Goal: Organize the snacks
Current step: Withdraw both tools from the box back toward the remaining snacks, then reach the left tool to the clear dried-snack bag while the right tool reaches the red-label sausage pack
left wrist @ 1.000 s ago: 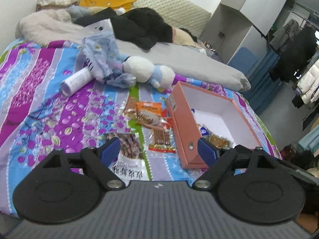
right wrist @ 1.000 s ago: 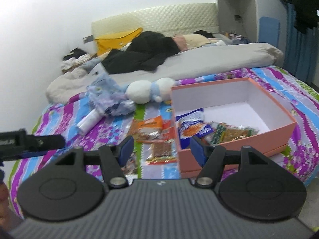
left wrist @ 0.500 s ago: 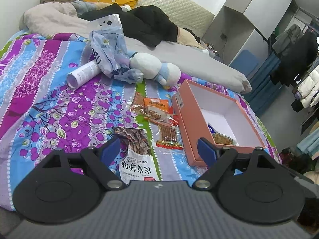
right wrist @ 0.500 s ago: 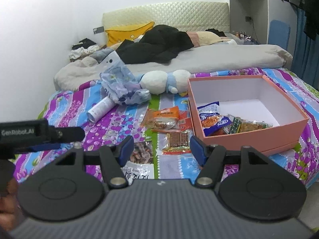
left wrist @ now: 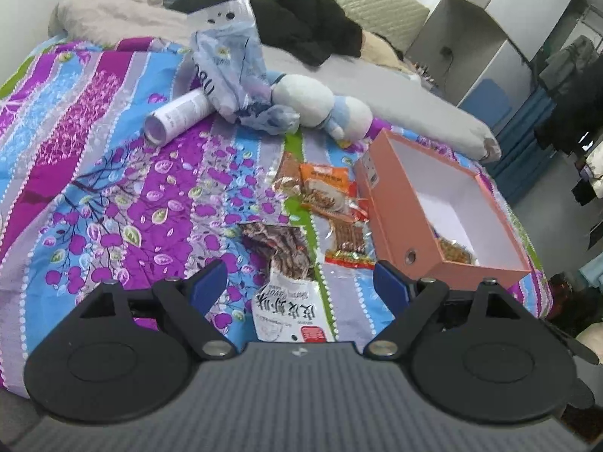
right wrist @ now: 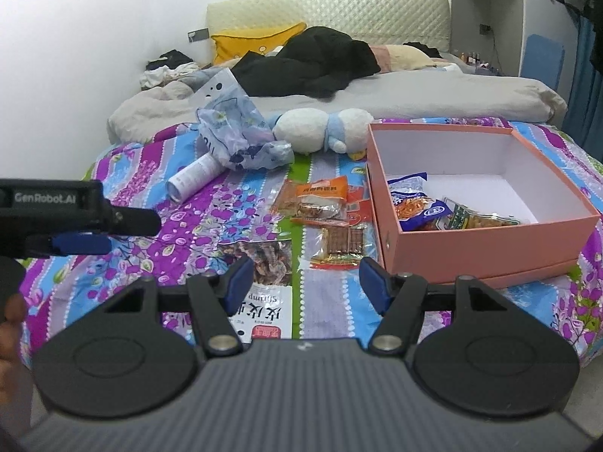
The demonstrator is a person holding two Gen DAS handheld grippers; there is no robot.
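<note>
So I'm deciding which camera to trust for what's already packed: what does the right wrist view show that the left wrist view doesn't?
Only the right wrist view shows the blue snack packet and the green-edged packet lying inside the pink box, plus the left gripper from the side.

Only the left wrist view shows the wardrobe and the hanging clothes.

Both show the shrimp packet, the orange packet, the plush toy and the white tube.

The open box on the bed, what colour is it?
The box is salmon pink outside and white inside, clearest in the right wrist view.
</note>
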